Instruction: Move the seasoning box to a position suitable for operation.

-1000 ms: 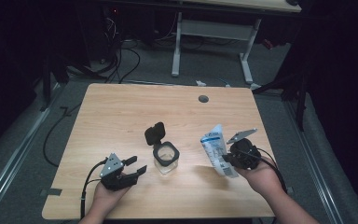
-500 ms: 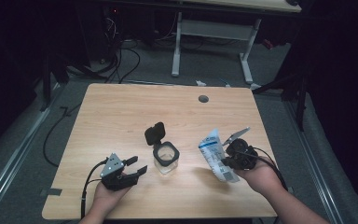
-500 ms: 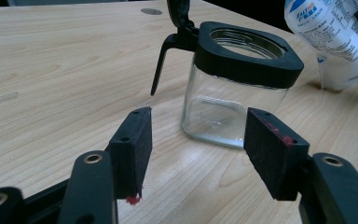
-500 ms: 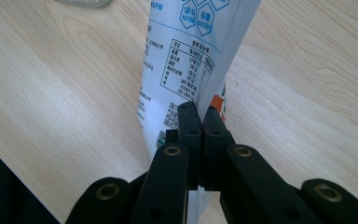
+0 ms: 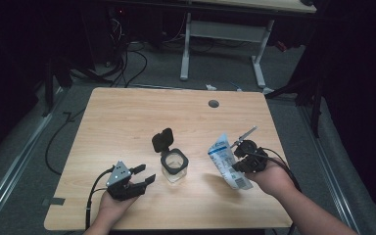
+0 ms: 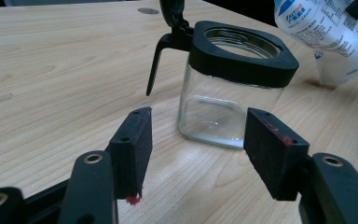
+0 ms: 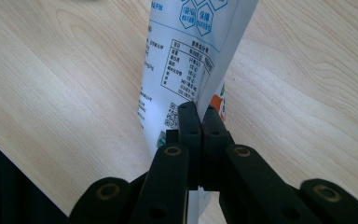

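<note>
Behind pinched pouch [image 7: 191, 51], table [image 7: 65, 93] hidden

We were in a dim lab or workshop: a bare wooden table [image 5: 127, 122] on grey carpet [image 5: 24, 161], loose cables [image 5: 127, 63] at eleven o'clock, a second desk's white legs [image 5: 223, 49] at twelve o'clock.

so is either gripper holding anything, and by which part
The right gripper is shut on the white pouch, pinching it near its lower edge. The left gripper is open, holding nothing.
</note>
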### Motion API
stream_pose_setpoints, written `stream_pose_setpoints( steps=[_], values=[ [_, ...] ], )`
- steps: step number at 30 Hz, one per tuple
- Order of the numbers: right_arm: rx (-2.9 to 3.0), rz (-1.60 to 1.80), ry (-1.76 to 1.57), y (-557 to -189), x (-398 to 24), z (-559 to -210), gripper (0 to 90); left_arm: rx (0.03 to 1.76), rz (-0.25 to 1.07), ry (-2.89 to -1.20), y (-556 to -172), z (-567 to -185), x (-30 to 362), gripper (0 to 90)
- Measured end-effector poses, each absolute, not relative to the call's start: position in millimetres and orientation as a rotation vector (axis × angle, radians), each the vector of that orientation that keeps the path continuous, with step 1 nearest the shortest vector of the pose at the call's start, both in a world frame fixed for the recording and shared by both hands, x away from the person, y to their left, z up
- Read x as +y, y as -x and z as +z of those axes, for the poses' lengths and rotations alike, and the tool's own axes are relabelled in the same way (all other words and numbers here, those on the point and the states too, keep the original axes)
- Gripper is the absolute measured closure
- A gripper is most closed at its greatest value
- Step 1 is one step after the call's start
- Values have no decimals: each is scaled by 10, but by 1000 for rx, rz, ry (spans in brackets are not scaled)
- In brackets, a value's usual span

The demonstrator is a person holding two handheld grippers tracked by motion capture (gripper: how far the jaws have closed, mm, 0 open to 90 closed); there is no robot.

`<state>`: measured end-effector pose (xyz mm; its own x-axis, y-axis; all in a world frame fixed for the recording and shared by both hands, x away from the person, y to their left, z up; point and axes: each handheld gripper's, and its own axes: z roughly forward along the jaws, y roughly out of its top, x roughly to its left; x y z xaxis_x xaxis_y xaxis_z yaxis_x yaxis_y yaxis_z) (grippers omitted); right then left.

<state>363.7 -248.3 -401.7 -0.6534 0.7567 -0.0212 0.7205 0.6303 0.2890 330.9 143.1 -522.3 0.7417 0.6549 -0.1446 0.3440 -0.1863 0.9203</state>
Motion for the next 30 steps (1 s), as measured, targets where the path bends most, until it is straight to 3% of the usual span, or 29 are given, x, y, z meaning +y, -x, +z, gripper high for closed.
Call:
stream_pose_setpoints(
  steps=[30],
  values=[
    [2801, 405, -1092, -3529, -2151, -3773, 900, 605, 197, -1806, -3004, -5090, 891, 331]
  ],
)
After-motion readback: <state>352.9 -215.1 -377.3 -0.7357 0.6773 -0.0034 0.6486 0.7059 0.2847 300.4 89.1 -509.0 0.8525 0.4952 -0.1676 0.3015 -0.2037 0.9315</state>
